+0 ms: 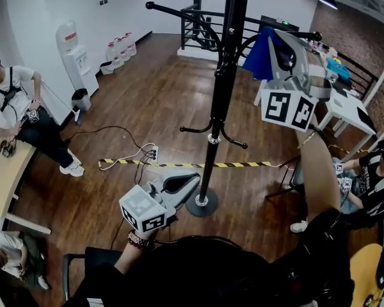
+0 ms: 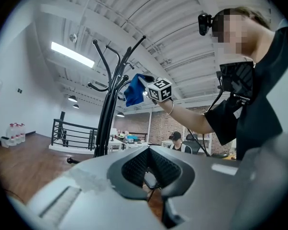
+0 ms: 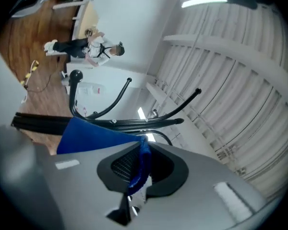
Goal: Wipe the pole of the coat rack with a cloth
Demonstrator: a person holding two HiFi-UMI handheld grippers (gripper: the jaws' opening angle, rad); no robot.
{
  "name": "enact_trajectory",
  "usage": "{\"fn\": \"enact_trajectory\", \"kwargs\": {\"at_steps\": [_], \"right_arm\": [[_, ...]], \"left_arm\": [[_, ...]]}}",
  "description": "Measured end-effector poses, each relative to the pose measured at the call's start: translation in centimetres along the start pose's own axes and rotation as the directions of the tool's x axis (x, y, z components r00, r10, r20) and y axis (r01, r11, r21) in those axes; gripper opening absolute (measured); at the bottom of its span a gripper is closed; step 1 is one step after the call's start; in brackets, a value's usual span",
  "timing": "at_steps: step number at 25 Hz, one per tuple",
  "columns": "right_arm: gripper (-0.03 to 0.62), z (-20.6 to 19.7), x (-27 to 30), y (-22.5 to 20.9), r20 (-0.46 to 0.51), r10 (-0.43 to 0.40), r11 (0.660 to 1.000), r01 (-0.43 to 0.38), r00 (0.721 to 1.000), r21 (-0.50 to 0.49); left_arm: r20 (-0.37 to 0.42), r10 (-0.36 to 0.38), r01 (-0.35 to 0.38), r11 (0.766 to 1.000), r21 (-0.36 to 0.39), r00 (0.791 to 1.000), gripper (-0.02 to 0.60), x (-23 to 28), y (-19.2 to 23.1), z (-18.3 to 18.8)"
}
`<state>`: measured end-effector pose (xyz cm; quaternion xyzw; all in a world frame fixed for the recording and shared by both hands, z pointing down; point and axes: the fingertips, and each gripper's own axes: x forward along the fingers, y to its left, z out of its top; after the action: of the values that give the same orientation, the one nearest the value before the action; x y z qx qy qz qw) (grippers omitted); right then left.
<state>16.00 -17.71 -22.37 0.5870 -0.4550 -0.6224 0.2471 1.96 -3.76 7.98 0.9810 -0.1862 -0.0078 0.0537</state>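
Up near the top of the coat rack, the right gripper (image 3: 140, 169) has its 2 jaws clamped on a blue cloth (image 3: 93, 133), which fans out from the jaws toward the pole (image 1: 221, 88). Head view puts the cloth just right of the pole, by the upper hooks (image 1: 179, 13). Can't tell if it's actually touching. Pole stands upright, long axis vertical, rising from its round base (image 1: 201, 204) on the wood floor (image 1: 147, 107). Left gripper (image 2: 151, 178) sits low, just left of the pole near the base, jaws together on nothing.
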Motion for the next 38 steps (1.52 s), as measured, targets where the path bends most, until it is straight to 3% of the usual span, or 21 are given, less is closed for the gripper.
{"fn": "enact_trajectory", "kwargs": {"at_steps": [3, 11, 13, 16, 21, 25, 29, 31, 33, 34, 38], "right_arm": [[0.025, -1.0, -1.2, -1.6, -0.034, -0.06, 0.997, 0.058, 0.998, -0.05], [0.025, -4.4, -4.6, -4.6, -0.097, -0.106, 0.994, 0.106, 0.99, -0.005], [0.024, -6.2, -5.1, -4.3, -0.124, -0.1, 0.993, 0.107, 0.987, 0.053], [0.025, -9.6, -4.1, -2.6, -0.157, -0.032, 0.967, 0.07, 0.987, 0.245], [0.025, -11.1, -0.1, 1.3, -0.092, 0.099, 0.854, -0.037, 0.991, 0.52], [0.025, -10.7, 3.5, 5.1, -0.003, 0.17, 0.693, -0.118, 0.985, 0.711], [0.025, -8.3, 6.7, 10.0, 0.112, 0.215, 0.536, -0.214, 0.97, 0.817], [0.025, -8.2, 4.6, 10.0, 0.13, 0.215, 0.495, -0.222, 0.968, 0.84], [0.025, -8.5, 0.9, 8.8, 0.132, 0.202, 0.486, -0.216, 0.97, 0.847], [0.025, -8.0, -0.2, 8.8, 0.156, 0.19, 0.479, -0.23, 0.969, 0.847], [0.025, -4.3, -1.9, 11.3, 0.309, 0.102, 0.394, -0.323, 0.946, 0.86]], "left_arm": [[-0.004, -0.025, 0.025, 1.0, -0.006, 1.0, 0.006, 0.7, -0.1, -0.6], [-0.021, -0.076, 0.076, 0.997, -0.007, 0.997, 0.006, 2.5, -0.6, -0.8], [-0.015, -0.083, 0.083, 0.997, -0.001, 0.996, 0.006, 2.7, -0.6, -0.5], [0.006, -0.092, 0.092, 0.995, 0.025, 0.996, 0.006, 2.7, -0.7, 0.4], [0.05, -0.064, 0.061, 0.996, 0.063, 0.997, 0.006, 0.7, -0.7, 1.3], [0.066, 0.014, -0.018, 0.998, 0.061, 0.998, 0.006, -1.5, 0.4, 1.4], [0.083, 0.121, -0.126, 0.99, 0.057, 0.989, 0.005, -3.6, 1.7, 1.4], [0.08, 0.077, -0.081, 0.996, 0.046, 0.994, 0.006, -3.3, 0.4, 1.2], [0.063, 0.008, -0.01, 0.999, 0.038, 0.998, 0.005, -3.1, -1.3, 1.0], [0.057, 0.006, -0.009, 0.999, 0.038, 0.998, 0.006, -3.3, -1.5, 0.7], [0.051, 0.128, -0.13, 0.99, 0.048, 0.99, 0.006, -4.2, -0.5, -0.3]]}}
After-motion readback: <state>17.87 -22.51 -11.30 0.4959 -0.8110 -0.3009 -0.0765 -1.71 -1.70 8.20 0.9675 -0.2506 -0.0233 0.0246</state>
